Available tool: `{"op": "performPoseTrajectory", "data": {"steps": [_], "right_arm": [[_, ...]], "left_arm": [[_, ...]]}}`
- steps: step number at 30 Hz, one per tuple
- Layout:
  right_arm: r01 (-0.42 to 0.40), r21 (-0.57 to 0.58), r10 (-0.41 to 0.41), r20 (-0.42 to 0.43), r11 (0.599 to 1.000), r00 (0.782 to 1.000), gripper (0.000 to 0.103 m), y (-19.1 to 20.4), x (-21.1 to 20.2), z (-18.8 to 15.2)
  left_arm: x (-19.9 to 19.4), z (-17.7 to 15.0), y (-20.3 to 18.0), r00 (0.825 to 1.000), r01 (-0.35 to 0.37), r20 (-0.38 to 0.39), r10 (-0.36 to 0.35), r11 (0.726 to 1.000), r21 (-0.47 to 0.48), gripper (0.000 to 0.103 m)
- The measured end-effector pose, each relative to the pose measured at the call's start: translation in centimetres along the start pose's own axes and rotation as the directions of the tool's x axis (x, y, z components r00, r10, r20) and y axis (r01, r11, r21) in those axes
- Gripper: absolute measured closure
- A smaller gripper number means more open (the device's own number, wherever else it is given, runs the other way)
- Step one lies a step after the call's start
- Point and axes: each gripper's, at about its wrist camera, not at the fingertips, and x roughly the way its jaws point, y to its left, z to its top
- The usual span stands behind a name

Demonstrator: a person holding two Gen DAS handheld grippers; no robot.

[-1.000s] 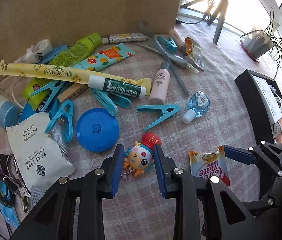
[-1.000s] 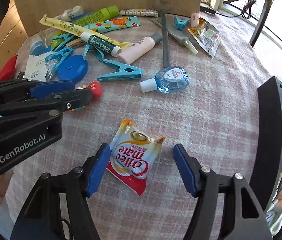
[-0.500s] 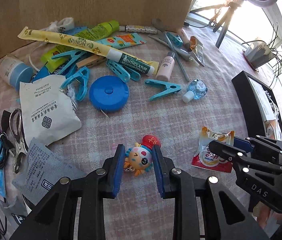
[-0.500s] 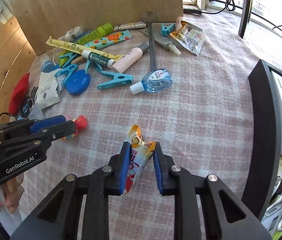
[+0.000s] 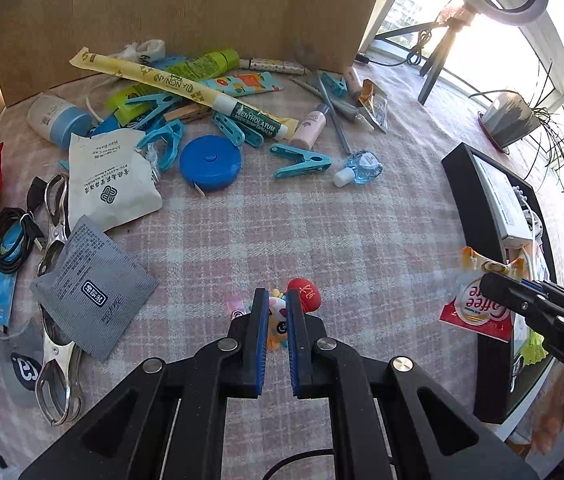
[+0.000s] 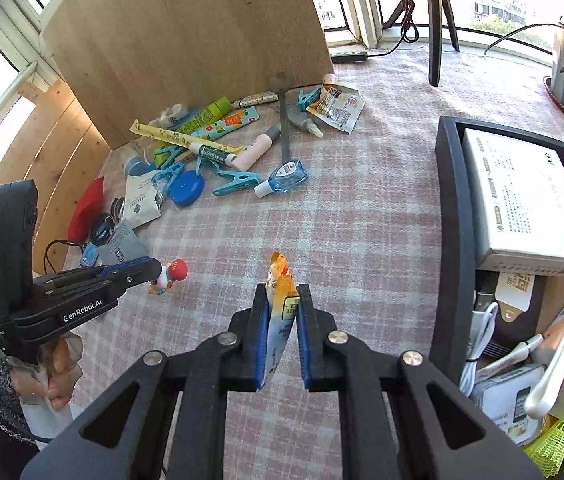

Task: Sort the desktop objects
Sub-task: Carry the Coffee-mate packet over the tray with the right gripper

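- Desktop objects are held by both grippers: the left gripper (image 5: 276,312) has its 2 blue-padded fingers (image 5: 260,332) pressed onto a small cartoon figure keychain (image 5: 301,294), whose red cap sticks out past the right finger.
- In the right wrist view the figure keychain (image 6: 170,274) hangs at the tip of the left gripper (image 6: 150,270), clear of the checked tablecloth (image 6: 361,216).
- The right gripper (image 6: 282,312) is clamped on a creamer sachet (image 6: 280,292), held edge-on and upright, its orange top poking above the pads.
- From the left wrist view the same sachet (image 5: 477,304) shows its red and white face, just beside the black storage box (image 5: 461,184).
- That box (image 6: 447,200) holds a white carton (image 6: 521,200), cables and small packets.
- Farther off lies the unsorted heap near the cardboard wall (image 5: 186,8): a round blue tape measure (image 5: 210,162), teal clothes pegs (image 5: 301,160), a lip-balm tube (image 5: 256,120), a long yellow stick pack (image 5: 142,74), a correction tape (image 5: 361,166) and a grey sachet (image 5: 92,288).
- A metal clip (image 5: 56,376) lies at the left edge.
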Motion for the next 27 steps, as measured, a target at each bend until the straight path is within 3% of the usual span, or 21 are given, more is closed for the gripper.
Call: {"op": "performPoseTrajectory", "data": {"steps": [2, 3, 4, 15, 18, 19, 21, 23, 27], "right_arm": [[-0.006, 0.009, 0.006, 0.022, 1.0, 1.0, 0.09, -0.9, -1.6, -0.1], [-0.007, 0.013, 0.006, 0.034, 1.0, 0.999, 0.09, -1.4, -2.5, -0.2], [-0.007, 0.019, 0.006, 0.044, 1.0, 0.999, 0.09, -2.0, -3.3, -0.3], [0.048, 0.137, -0.068, 0.141, 0.989, 0.988, 0.09, -12.1, -12.5, -2.8], [0.063, 0.169, -0.088, 0.146, 0.984, 0.985, 0.09, -14.7, -14.1, -3.7], [0.066, 0.179, -0.093, 0.146, 0.982, 0.985, 0.09, -15.4, -14.5, -4.1], [0.073, 0.196, -0.103, 0.147, 0.978, 0.984, 0.09, -16.8, -15.2, -4.7], [0.078, 0.216, -0.111, 0.146, 0.973, 0.983, 0.09, -18.1, -15.8, -5.4], [0.087, 0.258, -0.128, 0.146, 0.962, 0.981, 0.09, -20.4, -16.8, -6.5]], "left_arm": [[-0.8, -0.1, -0.5, 1.0, 0.009, 0.009, -0.009, 1.0, -0.011, 0.096], [-1.2, -0.1, -0.9, 1.0, 0.018, 0.013, -0.018, 1.0, -0.015, 0.102], [-1.5, -0.1, -1.4, 0.999, 0.029, 0.018, -0.029, 0.999, -0.015, 0.103], [-3.2, 0.0, -11.7, 0.992, 0.099, 0.062, -0.107, 0.989, 0.112, 0.103], [-2.6, 0.6, -12.3, 0.997, 0.04, 0.064, -0.047, 0.994, 0.106, 0.102], [-2.2, 0.8, -11.9, 0.998, 0.038, 0.046, -0.043, 0.995, 0.096, 0.1], [-1.7, 1.0, -10.5, 0.999, -0.013, 0.041, 0.01, 0.996, 0.086, 0.074], [-1.3, 0.9, -9.0, 0.996, -0.077, 0.05, 0.072, 0.992, 0.103, 0.055], [0.2, 0.4, -5.7, 0.987, -0.156, -0.014, 0.158, 0.983, 0.098, 0.053]]}}
